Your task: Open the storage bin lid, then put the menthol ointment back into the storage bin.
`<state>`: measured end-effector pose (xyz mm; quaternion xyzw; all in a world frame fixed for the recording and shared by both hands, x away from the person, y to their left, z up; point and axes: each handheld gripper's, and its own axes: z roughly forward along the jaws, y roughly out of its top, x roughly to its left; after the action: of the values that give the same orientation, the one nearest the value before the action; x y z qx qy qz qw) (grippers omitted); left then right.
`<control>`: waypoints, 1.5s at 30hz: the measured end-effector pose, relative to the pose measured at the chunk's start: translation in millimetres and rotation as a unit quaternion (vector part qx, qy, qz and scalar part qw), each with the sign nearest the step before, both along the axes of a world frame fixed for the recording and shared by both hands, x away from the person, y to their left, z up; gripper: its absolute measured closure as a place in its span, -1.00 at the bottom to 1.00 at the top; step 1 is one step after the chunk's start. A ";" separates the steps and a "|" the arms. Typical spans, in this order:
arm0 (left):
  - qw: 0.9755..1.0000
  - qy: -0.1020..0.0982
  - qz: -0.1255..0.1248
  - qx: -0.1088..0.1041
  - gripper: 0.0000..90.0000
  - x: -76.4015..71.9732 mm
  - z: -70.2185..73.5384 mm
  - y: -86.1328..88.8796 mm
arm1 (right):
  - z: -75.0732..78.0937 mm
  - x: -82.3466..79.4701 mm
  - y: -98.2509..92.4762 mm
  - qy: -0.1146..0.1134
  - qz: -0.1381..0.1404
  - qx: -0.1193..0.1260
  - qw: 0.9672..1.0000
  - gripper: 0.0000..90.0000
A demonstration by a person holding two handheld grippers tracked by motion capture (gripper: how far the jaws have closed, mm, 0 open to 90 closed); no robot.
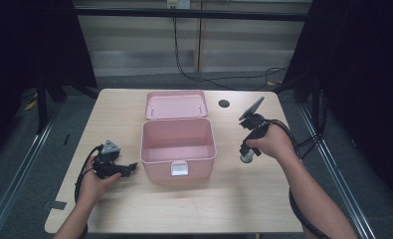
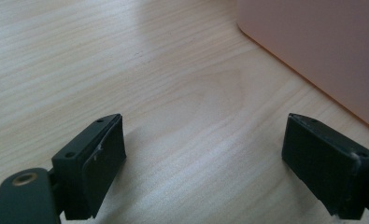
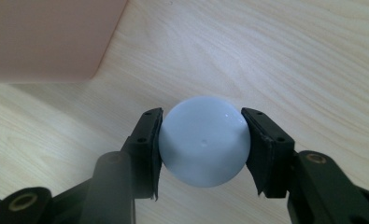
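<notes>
A pink box (image 1: 178, 146) stands open in the middle of the wooden table, its lid (image 1: 176, 104) folded back behind it and its inside bare. My right gripper (image 3: 202, 149) is shut on a white ball (image 3: 204, 140), both pads pressing its sides, and holds it above the tabletop. In the high view the right gripper (image 1: 247, 155) hangs to the right of the box with the ball (image 1: 246, 159) at its tip. My left gripper (image 1: 129, 169) rests low at the box's front left corner. Its jaws (image 2: 205, 163) stand open with only bare wood between them.
A small dark round hole (image 1: 224, 103) sits in the tabletop behind the box on the right. The pink box wall (image 2: 322, 46) is close on the right of the left gripper view. Cables (image 1: 204, 74) trail on the floor beyond the table.
</notes>
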<state>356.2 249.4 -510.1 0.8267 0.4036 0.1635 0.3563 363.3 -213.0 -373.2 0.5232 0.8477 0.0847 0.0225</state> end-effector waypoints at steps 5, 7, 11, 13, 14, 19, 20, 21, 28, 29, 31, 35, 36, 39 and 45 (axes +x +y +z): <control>1.000 0.000 0.000 0.000 -0.71 0.0 0.0 0.0 | 7.0 1.2 4.4 0.002 0.004 0.002 1.000 0.13; 1.000 0.000 0.000 0.000 -0.71 0.0 0.0 0.0 | 10.0 1.9 6.4 0.004 0.006 0.002 1.000 0.13; 1.000 0.001 0.000 0.001 -0.71 0.0 0.2 0.1 | 15.2 2.3 11.1 0.001 0.012 0.008 1.000 0.13; 1.000 0.001 0.000 0.001 -0.71 0.0 0.2 0.1 | 17.8 2.4 13.5 0.002 0.014 0.008 1.000 0.13; 1.000 0.001 0.000 0.000 -0.71 0.0 0.2 0.1 | 18.8 2.5 14.7 0.002 0.015 0.010 1.000 0.13; 1.000 0.001 0.000 0.000 -0.71 0.0 0.2 0.1 | 27.8 4.7 21.5 0.002 0.019 0.007 1.000 0.13; 1.000 0.001 0.000 0.000 -0.71 0.0 0.2 0.1 | 30.0 5.2 23.2 0.001 0.021 0.008 1.000 0.13; 1.000 0.001 0.000 0.000 -0.71 0.0 0.2 0.1 | 33.0 5.7 25.4 0.001 0.023 0.009 1.000 0.13; 1.000 0.001 0.000 0.000 -0.71 0.0 0.2 0.1 | 47.2 9.4 38.9 -0.003 0.029 0.010 1.000 0.13; 1.000 0.001 -0.001 0.001 -0.71 0.0 0.2 0.1 | 48.2 10.1 40.2 -0.004 0.031 0.012 0.999 0.13; 1.000 0.001 0.000 0.000 -0.71 0.0 0.2 0.1 | 51.6 11.7 44.4 -0.005 0.032 0.011 0.999 0.13; 1.000 0.001 0.000 0.000 -0.71 0.0 0.2 0.1 | 58.5 16.0 53.2 -0.007 0.038 0.013 0.999 0.13; 1.000 0.001 0.000 0.000 -0.71 0.0 0.2 0.1 | 59.8 16.8 54.7 -0.007 0.039 0.012 0.999 0.13; 1.000 0.001 0.000 0.001 -0.71 0.0 0.2 0.1 | 64.0 19.6 60.6 -0.007 0.042 0.012 0.999 0.13; 1.000 0.001 0.000 0.000 -0.71 0.0 0.2 0.1 | 72.9 25.6 70.5 -0.008 0.044 0.012 0.999 0.13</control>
<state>356.2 249.5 -509.9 0.8272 0.4035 0.1626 0.3556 388.9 -142.5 -300.3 0.4846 0.8688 0.0997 0.0193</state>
